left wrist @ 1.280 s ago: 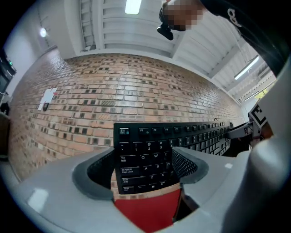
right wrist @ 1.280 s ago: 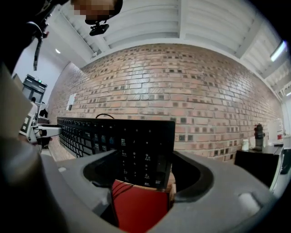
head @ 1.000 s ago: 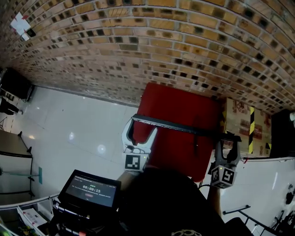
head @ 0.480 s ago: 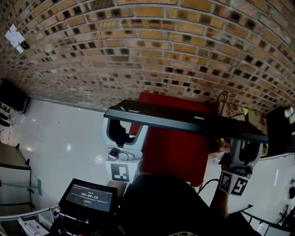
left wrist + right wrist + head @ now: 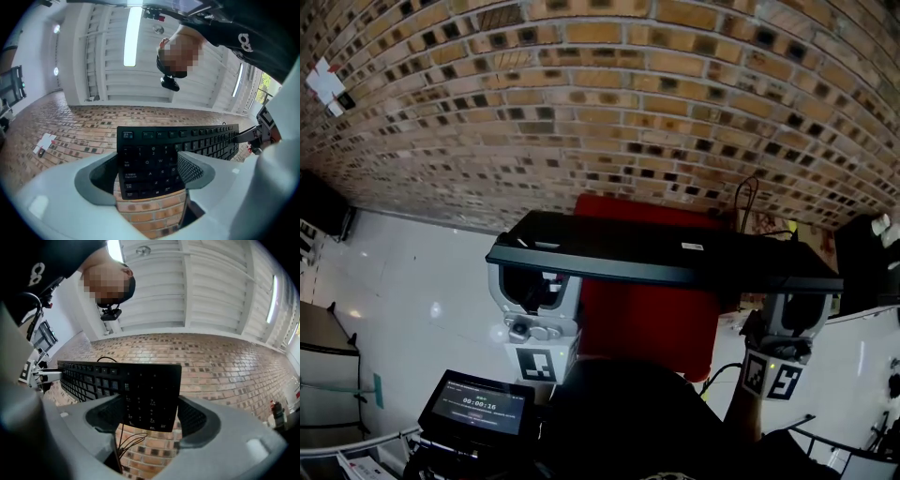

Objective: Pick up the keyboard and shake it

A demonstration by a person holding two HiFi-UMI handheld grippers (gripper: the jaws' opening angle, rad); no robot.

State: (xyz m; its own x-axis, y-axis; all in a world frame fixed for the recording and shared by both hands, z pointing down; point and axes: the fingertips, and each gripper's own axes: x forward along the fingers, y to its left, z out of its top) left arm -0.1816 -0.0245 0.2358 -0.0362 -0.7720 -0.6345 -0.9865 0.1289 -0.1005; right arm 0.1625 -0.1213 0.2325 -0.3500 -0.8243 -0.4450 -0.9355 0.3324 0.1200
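Holding the keyboard (image 5: 666,249) aloft, left hand-held gripper (image 5: 534,278) and right hand-held gripper (image 5: 795,306) clamp its ends.

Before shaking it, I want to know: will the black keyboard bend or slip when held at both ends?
Likely stiff: the keyboard spans straight between left gripper and right gripper. Slip seems unlikely; both clamp its ends.

Black kbd (image 5: 666,255) aloft, near level, keys downward

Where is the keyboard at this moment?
Head view, centre: the keyboard is held aloft, its ends in the left tongs and right tongs, above the red surface.
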